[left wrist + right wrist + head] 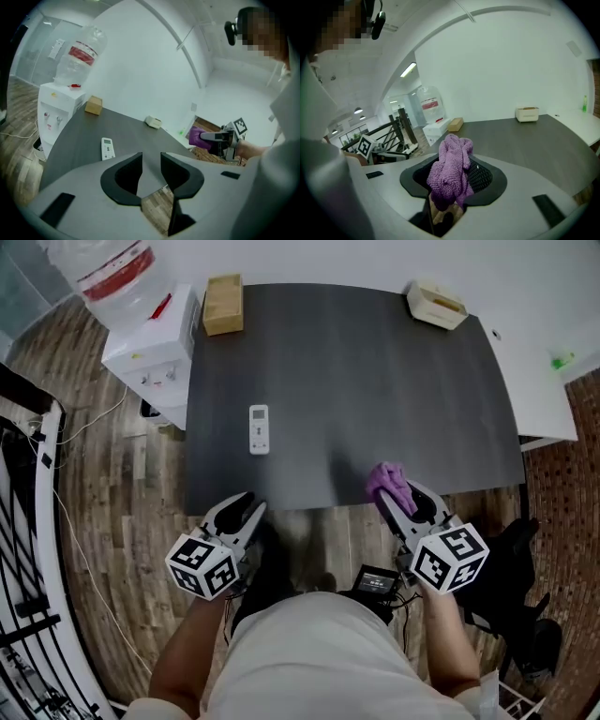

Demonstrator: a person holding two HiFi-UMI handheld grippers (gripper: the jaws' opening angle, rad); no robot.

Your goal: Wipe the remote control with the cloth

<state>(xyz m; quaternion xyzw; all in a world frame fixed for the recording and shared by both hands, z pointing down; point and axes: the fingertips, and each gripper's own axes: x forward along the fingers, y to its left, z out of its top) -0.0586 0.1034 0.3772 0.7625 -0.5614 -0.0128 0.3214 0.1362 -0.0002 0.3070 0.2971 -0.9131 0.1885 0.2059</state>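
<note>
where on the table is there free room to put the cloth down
Bare: the table from the remote control across to its right edge, and the back between the cardboard box and the beige box. Left of the remote, only a narrow strip. The right gripper holds the cloth over the near edge.

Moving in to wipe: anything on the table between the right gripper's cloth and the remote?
Nothing visible: only bare table between cloth and remote; the brown box and cream box sit at its far edge.
</note>
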